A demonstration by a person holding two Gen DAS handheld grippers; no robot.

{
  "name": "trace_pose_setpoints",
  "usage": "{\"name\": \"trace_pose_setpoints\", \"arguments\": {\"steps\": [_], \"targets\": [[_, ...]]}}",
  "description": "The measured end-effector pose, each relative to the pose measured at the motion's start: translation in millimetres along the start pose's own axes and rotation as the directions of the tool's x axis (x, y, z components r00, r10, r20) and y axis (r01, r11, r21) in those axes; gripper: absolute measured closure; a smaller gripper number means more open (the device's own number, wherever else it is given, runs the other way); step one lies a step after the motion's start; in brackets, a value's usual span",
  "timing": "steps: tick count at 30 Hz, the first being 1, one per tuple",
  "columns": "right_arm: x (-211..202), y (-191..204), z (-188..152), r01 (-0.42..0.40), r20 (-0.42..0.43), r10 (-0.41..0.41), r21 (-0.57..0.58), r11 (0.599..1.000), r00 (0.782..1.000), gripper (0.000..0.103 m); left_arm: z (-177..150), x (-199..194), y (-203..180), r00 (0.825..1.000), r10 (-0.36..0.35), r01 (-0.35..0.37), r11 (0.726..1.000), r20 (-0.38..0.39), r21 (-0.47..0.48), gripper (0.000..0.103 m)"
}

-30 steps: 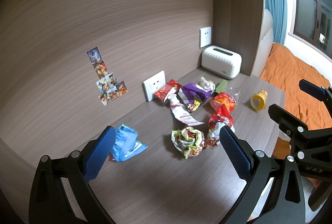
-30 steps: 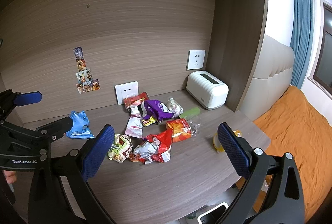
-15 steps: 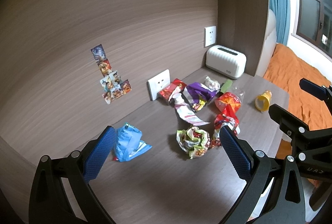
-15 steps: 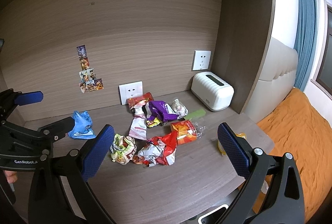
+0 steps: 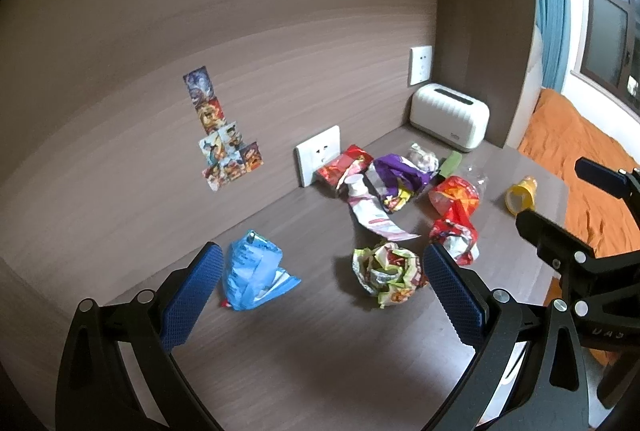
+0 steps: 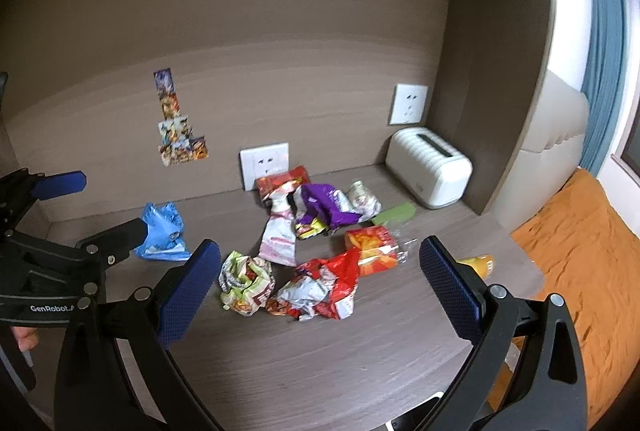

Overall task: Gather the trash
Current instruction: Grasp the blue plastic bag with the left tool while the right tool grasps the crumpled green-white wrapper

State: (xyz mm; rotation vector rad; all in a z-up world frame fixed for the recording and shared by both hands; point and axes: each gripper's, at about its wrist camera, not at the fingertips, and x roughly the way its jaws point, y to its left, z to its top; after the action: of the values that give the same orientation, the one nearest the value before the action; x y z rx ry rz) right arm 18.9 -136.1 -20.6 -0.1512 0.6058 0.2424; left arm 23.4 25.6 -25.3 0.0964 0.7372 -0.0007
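Note:
Crumpled snack wrappers litter the brown desk (image 5: pixel 320 351). A blue wrapper (image 5: pixel 252 271) lies alone at the left, just past my left gripper (image 5: pixel 320 295), which is open and empty. A green-and-white ball (image 5: pixel 388 271) sits near its right finger. Behind lie a red-and-silver wrapper (image 5: pixel 456 235), an orange bag (image 5: pixel 456 195), a purple wrapper (image 5: pixel 396 175), a pink sachet (image 5: pixel 372 215) and a yellow cup (image 5: pixel 520 195). My right gripper (image 6: pixel 320 287) hovers open above the green-and-white ball (image 6: pixel 246 281) and the red-and-silver wrapper (image 6: pixel 320 287). The blue wrapper (image 6: pixel 162 233) shows beyond the left gripper's fingers.
A white ribbed appliance (image 6: pixel 428 167) stands in the back right corner under a wall socket (image 6: pixel 408 103). Another socket (image 6: pixel 264 165) and stickers (image 6: pixel 176 127) are on the back wall. An orange bed cover (image 6: pixel 580 251) lies beyond the desk's right edge.
Both cameras have drifted slightly, so the wrappers sit a little lower in each view. Nothing on the desk has moved, and both grippers stay open.

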Motion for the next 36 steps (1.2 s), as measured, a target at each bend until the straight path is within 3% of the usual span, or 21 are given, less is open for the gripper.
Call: {"name": "trace_pose_setpoints", "arguments": {"steps": [14, 21, 24, 29, 30, 32, 34, 36], "targets": [[88, 36, -11, -0.105, -0.132, 0.098, -0.043, 0.994, 0.986, 0.004, -26, 70, 46, 0.998, 0.059, -0.06, 0.998, -0.034, -0.018, 0.005], [123, 63, -34, -0.109, -0.198, 0.079, -0.148, 0.983, 0.977, 0.004, -37, 125, 65, 0.991, 0.125, -0.122, 0.99, -0.042, 0.072, 0.005], [136, 73, -45, -0.09, -0.215, 0.044, -0.212, 0.973, 0.976, 0.013, -38, 142, 72, 0.991, 0.13, -0.125, 0.988, -0.045, 0.096, 0.005], [158, 82, -62, -0.101, -0.275, 0.026, -0.263, 0.96, 0.961, 0.027, -42, 174, 81, 0.992, 0.058, -0.047, 0.994, -0.111, 0.097, 0.005], [161, 82, -65, -0.106, -0.286, 0.028, -0.261, 0.96, 0.958, 0.038, -43, 178, 82, 0.992, 0.05, -0.039, 0.995, -0.116, 0.091, 0.005], [163, 81, -68, -0.114, -0.283, 0.04, -0.252, 0.961, 0.958, 0.042, -45, 185, 84, 0.991, 0.01, 0.0, 0.997, -0.131, 0.08, 0.013], [162, 80, -68, -0.126, -0.279, 0.053, -0.25, 0.96, 0.959, 0.048, -49, 191, 82, 0.989, -0.002, 0.013, 0.997, -0.147, 0.078, 0.033], [161, 78, -67, -0.138, -0.283, 0.068, -0.237, 0.962, 0.957, 0.05, -49, 192, 79, 0.991, -0.003, 0.016, 0.996, -0.137, 0.093, 0.037]]}}
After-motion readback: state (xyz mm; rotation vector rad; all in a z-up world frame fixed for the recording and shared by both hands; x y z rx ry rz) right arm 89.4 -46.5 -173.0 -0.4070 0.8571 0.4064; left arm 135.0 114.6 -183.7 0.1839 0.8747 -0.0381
